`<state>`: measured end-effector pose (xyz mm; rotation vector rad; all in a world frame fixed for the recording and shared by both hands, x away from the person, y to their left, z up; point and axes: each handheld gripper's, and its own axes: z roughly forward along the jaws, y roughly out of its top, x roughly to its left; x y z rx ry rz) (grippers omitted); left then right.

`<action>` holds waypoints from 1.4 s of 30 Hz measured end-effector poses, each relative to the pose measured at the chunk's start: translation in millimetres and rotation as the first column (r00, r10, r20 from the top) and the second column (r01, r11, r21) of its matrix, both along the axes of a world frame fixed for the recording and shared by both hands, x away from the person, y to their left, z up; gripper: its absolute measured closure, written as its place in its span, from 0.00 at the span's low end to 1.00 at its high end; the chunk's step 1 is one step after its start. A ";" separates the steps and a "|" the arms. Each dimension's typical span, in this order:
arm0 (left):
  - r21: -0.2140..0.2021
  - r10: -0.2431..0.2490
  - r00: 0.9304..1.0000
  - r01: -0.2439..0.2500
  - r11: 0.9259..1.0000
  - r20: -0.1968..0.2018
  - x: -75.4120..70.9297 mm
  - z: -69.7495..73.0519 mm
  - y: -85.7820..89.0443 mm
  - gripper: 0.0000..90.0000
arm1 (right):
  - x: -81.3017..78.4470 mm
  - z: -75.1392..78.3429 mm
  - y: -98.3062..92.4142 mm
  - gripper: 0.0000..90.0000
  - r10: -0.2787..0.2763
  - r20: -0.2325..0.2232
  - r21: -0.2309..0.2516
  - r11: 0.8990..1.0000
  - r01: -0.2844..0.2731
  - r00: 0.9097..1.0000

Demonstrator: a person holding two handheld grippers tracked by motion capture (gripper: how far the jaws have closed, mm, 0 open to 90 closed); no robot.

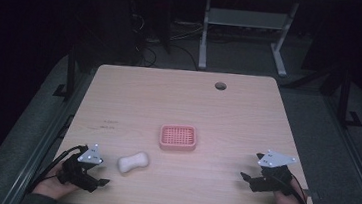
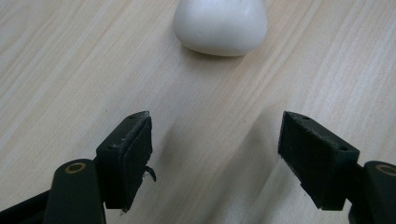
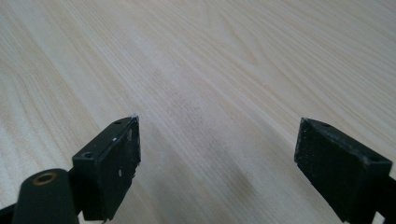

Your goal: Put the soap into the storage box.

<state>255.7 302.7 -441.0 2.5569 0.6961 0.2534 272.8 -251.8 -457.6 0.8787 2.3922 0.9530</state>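
Note:
A white bone-shaped soap bar (image 1: 133, 162) lies on the wooden table (image 1: 178, 107), left of centre near the front. A pink ridged soap dish (image 1: 178, 137) stands in the middle, a little behind and right of the bar. My left gripper (image 1: 102, 179) rests at the front left, open, just left of the bar. In the left gripper view the bar's rounded end (image 2: 220, 25) lies ahead of the open gripper (image 2: 215, 156), apart from the pads. My right gripper (image 1: 245, 179) sits at the front right, open over bare wood (image 3: 217, 161).
A round cable hole (image 1: 220, 85) sits near the table's far right edge. Beyond the table stands a white desk frame (image 1: 243, 32) on a dark floor with cables. The person's hands hold both grippers close to the front edge.

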 end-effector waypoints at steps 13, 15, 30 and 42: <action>0.003 -0.014 1.000 0.014 1.000 0.002 3.7 -0.1 -6.3 0.28 | 0.2 0.5 0.2 0.15 0.002 0.000 -0.004 1.000 -0.002 1.000; -0.001 -0.012 1.000 0.012 1.000 -0.005 3.7 0.0 -7.8 0.28 | 0.2 0.6 0.0 0.15 0.001 0.001 -0.002 1.000 -0.001 1.000; -0.003 -0.036 0.999 0.036 0.999 0.000 8.3 1.8 -16.4 0.28 | 1.2 0.9 0.0 0.15 0.004 0.005 -0.002 1.000 -0.004 1.000; -0.003 -0.063 0.998 0.063 0.998 0.005 14.8 3.6 -26.4 0.28 | 1.4 1.1 0.0 0.15 0.005 0.006 -0.002 1.000 -0.005 1.000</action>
